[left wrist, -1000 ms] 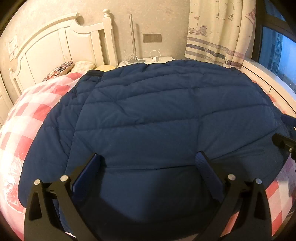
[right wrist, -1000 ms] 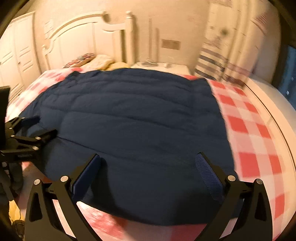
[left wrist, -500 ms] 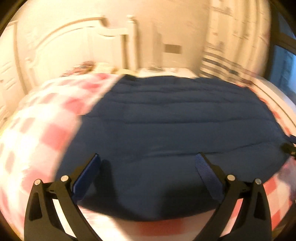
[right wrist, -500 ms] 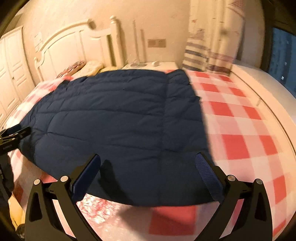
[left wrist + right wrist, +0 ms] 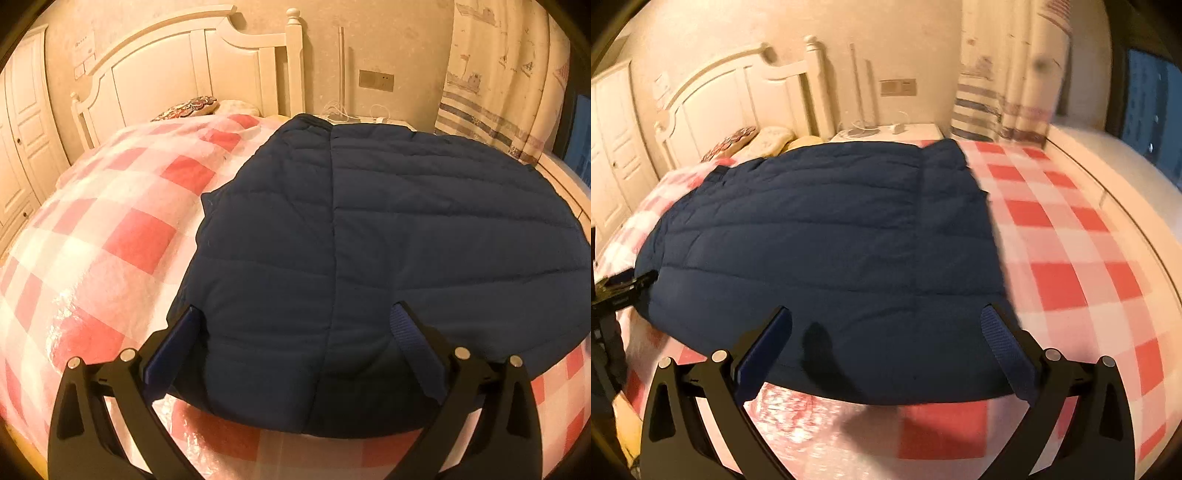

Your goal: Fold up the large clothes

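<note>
Left wrist view: your left gripper (image 5: pixel 295 321) hangs wide apart, empty, over the near hem of the navy quilted puffer coat (image 5: pixel 388 240) spread flat on the red-and-white checked bedspread (image 5: pixel 122 229). Your right gripper (image 5: pixel 886 321) gapes likewise above that coat's near hem.

Checked bedspread (image 5: pixel 140 236); white headboard (image 5: pixel 177 70); curtain (image 5: pixel 495 74)
</note>
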The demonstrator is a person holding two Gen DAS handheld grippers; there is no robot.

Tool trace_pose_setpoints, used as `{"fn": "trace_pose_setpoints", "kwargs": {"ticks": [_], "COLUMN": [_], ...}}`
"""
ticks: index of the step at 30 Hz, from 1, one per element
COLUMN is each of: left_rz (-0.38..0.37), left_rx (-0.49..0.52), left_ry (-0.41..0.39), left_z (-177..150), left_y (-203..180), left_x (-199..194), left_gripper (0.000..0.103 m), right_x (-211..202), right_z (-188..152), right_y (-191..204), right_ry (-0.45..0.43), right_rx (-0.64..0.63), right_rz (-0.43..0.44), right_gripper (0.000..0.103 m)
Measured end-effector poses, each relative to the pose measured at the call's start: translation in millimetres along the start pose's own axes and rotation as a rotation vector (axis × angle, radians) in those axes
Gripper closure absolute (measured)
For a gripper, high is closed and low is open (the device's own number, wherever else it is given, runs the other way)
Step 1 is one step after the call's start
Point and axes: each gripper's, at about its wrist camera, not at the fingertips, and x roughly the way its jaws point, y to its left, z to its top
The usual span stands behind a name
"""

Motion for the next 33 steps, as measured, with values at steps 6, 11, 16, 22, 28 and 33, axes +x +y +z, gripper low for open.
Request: {"fn": "trace_pose_setpoints", "kwargs": {"ticks": [6, 11, 16, 22, 28, 33], "left_rz": [-0.012, -0.012, -0.011, -0.012, -0.011, -0.012], "left_rx": [-0.006, -0.007, -0.006, -0.006, -0.005, -0.005], "left_ry": [-0.003, -0.003, -0.003, -0.003, -0.003, -0.002], "left_z": [-1, -1, -1, -1, -1, -1], "left_y": [1, 1, 0, 0, 0, 0], "left_x": [-1, -1, 0, 0, 0, 0], "left_gripper": [0.002, 0.002, 0.002, 0.002, 0.002, 0.002], "right_x": [28, 1, -41, -42, -13, 12], "right_z": [-8, -8, -30, -58, -58, -35], "right_y": [0, 2, -16, -30, -45, -45], "right_ry": [0.058, 0.040, 0.010, 0.078, 0.076, 0.045], "right_rx": [-0.013, 0.012, 0.130, 0.214, 0.337, 0.437], "right_rz": [0.049, 0.038, 0.203, 0.224, 0.287, 0.336], "right_gripper": [0.004, 0.005, 0.005, 0.005, 0.004, 0.004]}}
